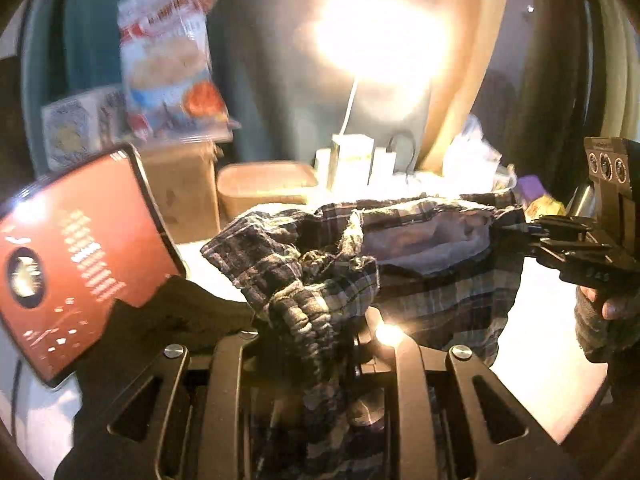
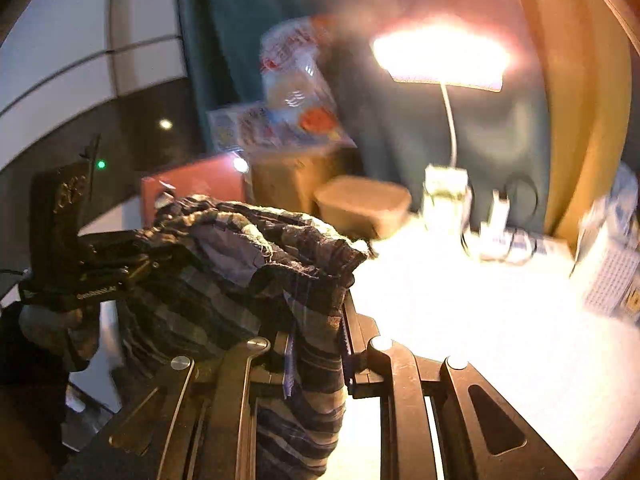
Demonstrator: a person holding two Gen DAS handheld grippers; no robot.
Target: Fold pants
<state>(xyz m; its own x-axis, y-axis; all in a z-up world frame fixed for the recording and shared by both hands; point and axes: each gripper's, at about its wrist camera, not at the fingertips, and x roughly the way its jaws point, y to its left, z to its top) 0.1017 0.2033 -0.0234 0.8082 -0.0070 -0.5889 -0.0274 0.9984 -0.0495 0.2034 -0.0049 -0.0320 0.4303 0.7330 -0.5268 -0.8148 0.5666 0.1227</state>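
The plaid pants (image 1: pixel 256 248) hang bunched between my two grippers above the white table (image 1: pixel 540 320). Low in the left wrist view, my left gripper (image 1: pixel 316 336) is shut on a gathered wad of the waistband. At the right edge of that view, my right gripper (image 1: pixel 510 227) pinches the far end of the cloth, a hand below it. In the right wrist view, my right gripper (image 2: pixel 318 344) is shut on a fold of the pants (image 2: pixel 224 280), which drape down between its fingers. There my left gripper (image 2: pixel 146 258) grips the other end at the left, and the table (image 2: pixel 480 320) lies bright.
A lit desk lamp (image 2: pixel 440 56) glares at the back. A red flat box (image 1: pixel 80 264) leans at the left, beside a cardboard box (image 1: pixel 184 196) with a snack bag (image 1: pixel 172 60) on top. A beige tub (image 2: pixel 360 204), white chargers (image 2: pixel 444 196) and cables crowd the rear.
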